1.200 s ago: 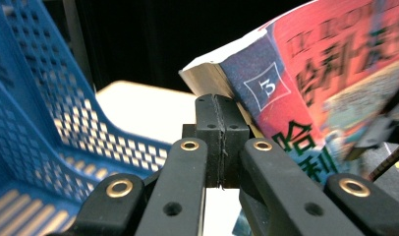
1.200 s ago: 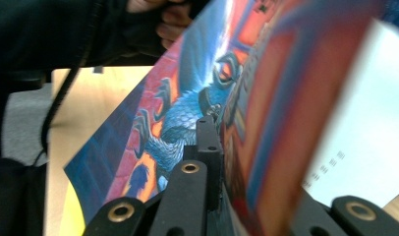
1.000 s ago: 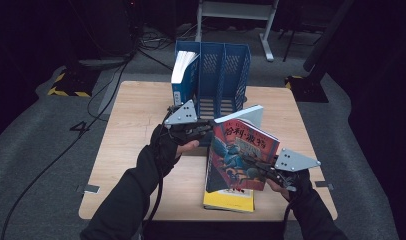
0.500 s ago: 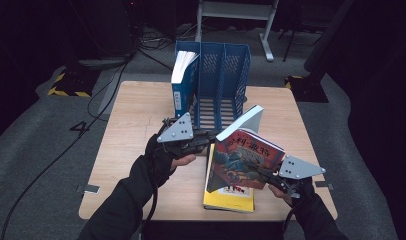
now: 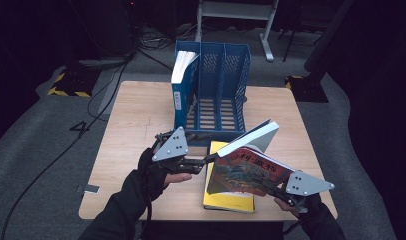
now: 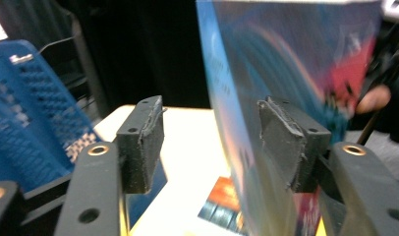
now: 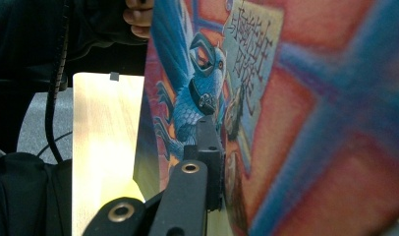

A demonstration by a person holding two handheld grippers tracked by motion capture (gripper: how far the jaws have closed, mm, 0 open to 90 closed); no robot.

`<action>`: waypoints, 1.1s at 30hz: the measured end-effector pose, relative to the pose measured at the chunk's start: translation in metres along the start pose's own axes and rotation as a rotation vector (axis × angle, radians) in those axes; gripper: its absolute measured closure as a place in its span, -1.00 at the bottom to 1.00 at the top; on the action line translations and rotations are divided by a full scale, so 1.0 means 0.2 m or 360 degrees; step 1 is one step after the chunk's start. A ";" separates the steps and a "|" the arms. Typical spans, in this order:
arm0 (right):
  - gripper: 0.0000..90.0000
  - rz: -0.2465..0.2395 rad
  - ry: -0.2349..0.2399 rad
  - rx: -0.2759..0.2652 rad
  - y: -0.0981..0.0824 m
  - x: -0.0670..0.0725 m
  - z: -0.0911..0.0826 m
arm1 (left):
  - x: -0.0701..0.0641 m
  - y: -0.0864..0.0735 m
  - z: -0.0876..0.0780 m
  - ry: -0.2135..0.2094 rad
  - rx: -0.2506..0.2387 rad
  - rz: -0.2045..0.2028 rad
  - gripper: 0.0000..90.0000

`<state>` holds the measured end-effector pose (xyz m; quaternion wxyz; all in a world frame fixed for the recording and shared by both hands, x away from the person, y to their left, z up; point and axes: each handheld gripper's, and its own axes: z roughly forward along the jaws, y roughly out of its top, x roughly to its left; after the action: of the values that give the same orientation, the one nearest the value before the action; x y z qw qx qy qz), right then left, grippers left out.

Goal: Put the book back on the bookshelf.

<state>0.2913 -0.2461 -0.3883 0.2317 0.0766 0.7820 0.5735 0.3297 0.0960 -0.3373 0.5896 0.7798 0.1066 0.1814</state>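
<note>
Now, from the high view, my left gripper [image 5: 207,161] has just opened and backed off the illustrated book [image 5: 248,172] it pinched earlier. Left gripper view: the cover's edge sits loose between parted jaws. Right gripper view: my right gripper [image 7: 212,162] stays clamped on the cover.

Glossy printed cover on the picture book [image 5: 248,172], paper page edges matt white above it; light wood-grain table [image 5: 136,115], smooth; perforated blue plastic file rack [image 5: 218,90]; left gripper [image 6: 212,147] pads matt black, rubbery and rough-edged; right gripper [image 5: 278,192] topped by dull grey metal plate.
</note>
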 end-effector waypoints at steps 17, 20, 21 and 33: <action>0.96 -0.0031 -0.0034 0.0023 0.01 -0.01 0.00 | -0.12 -0.20 0.07 -0.0086 0.0309 -0.0049 -0.42; 0.95 -0.0020 -0.0037 0.0021 0.00 -0.01 -0.01 | -0.13 -0.22 0.14 -0.0118 0.0313 -0.0057 -0.39; 0.95 -0.0012 -0.0041 0.0017 0.00 -0.01 -0.01 | -0.13 -0.22 0.17 -0.0133 0.0313 -0.0062 -0.37; 0.94 -0.0020 -0.0014 0.0008 0.00 -0.01 -0.01 | -0.06 -0.18 0.36 -0.0139 0.0240 -0.0074 -0.36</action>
<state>0.2917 -0.2478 -0.3875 0.2384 0.0747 0.7829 0.5697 0.3498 0.0392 -0.3909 0.5374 0.8264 0.1121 0.1251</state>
